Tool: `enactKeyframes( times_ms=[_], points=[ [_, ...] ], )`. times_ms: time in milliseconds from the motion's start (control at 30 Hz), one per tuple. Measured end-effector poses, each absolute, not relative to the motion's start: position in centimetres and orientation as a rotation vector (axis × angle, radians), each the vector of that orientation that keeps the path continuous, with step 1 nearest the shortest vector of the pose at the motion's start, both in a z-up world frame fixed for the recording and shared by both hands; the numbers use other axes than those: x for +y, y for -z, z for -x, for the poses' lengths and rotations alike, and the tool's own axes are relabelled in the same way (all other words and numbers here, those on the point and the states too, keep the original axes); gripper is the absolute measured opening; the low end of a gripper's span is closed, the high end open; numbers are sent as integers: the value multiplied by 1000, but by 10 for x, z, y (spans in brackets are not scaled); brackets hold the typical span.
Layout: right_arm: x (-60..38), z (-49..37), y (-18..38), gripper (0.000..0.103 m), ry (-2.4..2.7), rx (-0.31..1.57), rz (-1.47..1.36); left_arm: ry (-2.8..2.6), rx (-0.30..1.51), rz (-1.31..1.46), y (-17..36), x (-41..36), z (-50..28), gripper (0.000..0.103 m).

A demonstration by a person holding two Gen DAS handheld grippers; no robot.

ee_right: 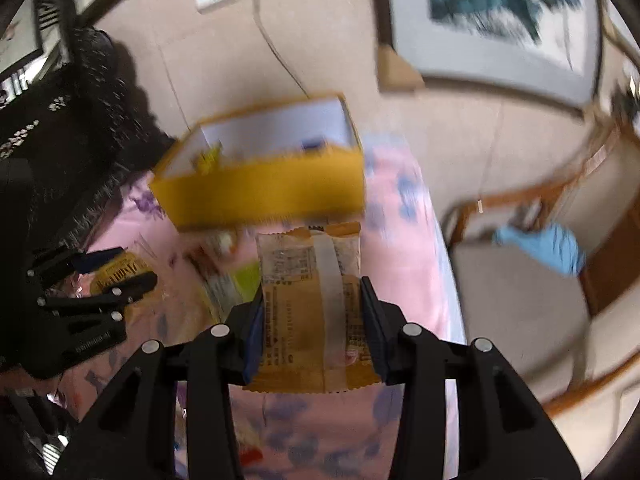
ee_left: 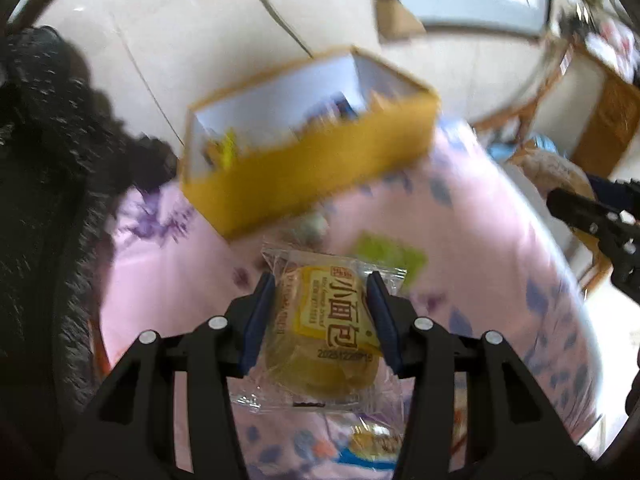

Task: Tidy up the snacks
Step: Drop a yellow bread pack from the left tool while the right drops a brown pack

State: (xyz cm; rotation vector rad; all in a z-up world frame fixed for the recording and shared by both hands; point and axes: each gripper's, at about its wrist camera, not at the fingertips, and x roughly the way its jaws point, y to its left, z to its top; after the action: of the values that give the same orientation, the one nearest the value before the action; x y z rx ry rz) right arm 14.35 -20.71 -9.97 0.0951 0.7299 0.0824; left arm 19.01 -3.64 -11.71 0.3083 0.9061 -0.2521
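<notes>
I have the left claw (ee_left: 320, 312) pinching a bread packet (ee_left: 328, 332) and the right claw (ee_right: 314, 316) pinching an orange snack packet (ee_right: 312, 312); the yellow box (ee_left: 304, 168) sits at twelve o'clock from both, the right looking nearer.

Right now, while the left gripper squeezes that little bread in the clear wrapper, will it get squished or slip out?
The small round bread in its clear plastic wrapper probably squashes easily: it looks soft and puffy between the left gripper pads. The glossy film may be slippery, so it could slide. It seems light, since pinching its sides alone holds it above the pink floral cloth.
</notes>
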Motion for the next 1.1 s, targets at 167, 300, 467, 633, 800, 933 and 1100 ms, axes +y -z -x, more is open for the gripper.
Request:
enactKeyframes(
  times_ms=[167, 300, 467, 633, 800, 933, 1100],
  points=[
    [-206, -190, 48, 43, -147, 589, -13, 203, 734, -224, 60, -22, -228, 48],
    [-208, -244, 24, 32, -188, 508, -40, 138, 687, -214, 51, -15, -276, 48],
    [-211, -262, 36, 11, -233, 537, -76, 83, 716, -156, 59, 2, -312, 47],
    [-211, -224, 120, 102, -180, 671, 96, 115, 797, -124, 85, 13, -295, 48],
    [-205, -265, 224, 102, -279, 868, 232, 146, 839, -100, 99, 11, -286, 48],
    [-197, -301, 264, 92, -275, 987, 187, 149, 856, -116, 105, 6, -283, 47],
    [-202, -268, 243, 41, -129, 989, -63, 120, 858, -93, 105, 5, -280, 48]
  ],
)
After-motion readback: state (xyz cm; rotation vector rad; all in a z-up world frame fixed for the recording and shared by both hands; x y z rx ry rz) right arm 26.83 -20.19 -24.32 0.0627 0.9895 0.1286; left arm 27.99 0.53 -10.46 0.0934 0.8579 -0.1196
